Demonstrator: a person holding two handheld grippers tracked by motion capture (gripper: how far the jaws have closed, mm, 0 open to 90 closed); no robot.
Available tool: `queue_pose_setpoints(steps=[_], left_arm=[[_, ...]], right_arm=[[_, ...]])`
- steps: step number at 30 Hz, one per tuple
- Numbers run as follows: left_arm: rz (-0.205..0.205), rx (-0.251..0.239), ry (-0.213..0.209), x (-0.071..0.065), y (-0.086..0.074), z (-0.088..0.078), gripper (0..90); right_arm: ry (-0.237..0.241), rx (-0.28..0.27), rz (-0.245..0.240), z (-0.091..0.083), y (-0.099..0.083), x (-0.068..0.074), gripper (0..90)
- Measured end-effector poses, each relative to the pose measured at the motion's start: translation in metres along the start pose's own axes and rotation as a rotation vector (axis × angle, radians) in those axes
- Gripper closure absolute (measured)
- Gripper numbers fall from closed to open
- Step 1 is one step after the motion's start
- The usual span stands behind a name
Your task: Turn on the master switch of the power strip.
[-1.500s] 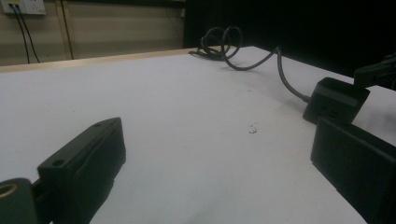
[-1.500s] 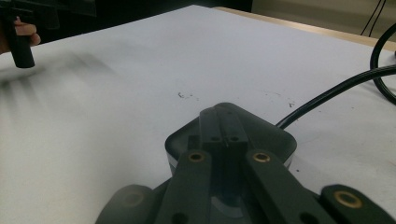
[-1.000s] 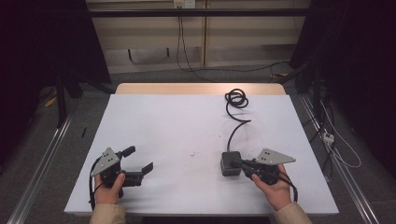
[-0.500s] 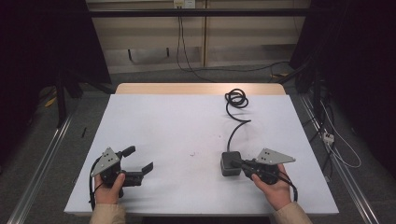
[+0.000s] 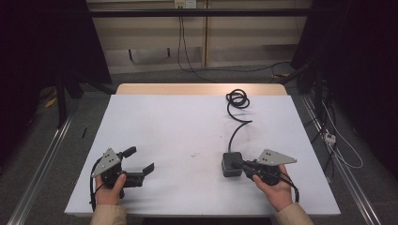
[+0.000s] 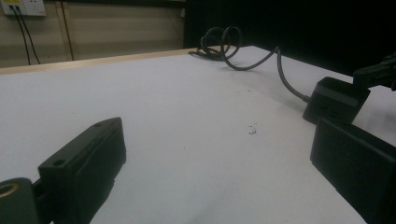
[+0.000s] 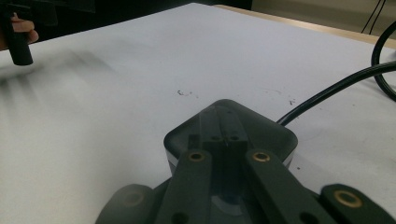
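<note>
Cut off at the bottom edge of the high view: both forearms. Hidden under the right gripper (image 5: pixel 240 164) at four o'clock: the near side of the dark adapter (image 5: pixel 231 164). Too small to identify: dark specks (image 5: pixel 193 154) at table centre. Blurred: adapter top (image 7: pixel 231 128).

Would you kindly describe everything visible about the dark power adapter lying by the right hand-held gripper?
The power adapter is a dark grey, rounded-cornered block, plastic by its look, with a glossy top. It lies flat on the white table, near its front right. A thick black cable leaves its far side and ends in a loose coil near the table's back edge. The right hand-held gripper, jaws together, rests against its near side.
</note>
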State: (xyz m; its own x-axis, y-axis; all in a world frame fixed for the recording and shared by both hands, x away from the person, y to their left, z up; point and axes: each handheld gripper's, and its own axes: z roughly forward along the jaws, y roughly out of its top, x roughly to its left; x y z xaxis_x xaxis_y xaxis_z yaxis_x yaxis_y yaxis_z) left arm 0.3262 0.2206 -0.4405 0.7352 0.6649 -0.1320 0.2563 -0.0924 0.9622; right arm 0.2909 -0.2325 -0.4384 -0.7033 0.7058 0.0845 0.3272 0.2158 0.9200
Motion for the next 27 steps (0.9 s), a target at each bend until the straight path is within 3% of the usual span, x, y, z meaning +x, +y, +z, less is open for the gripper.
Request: queue_pose_setpoints(steps=[27], left_arm=[[0.005, 0.004, 0.005, -0.0003, 0.0004, 0.0002, 3.2]], right_arm=[[-0.016, 0.006, -0.009, 0.0009, 0.0005, 0.0012, 90.0]])
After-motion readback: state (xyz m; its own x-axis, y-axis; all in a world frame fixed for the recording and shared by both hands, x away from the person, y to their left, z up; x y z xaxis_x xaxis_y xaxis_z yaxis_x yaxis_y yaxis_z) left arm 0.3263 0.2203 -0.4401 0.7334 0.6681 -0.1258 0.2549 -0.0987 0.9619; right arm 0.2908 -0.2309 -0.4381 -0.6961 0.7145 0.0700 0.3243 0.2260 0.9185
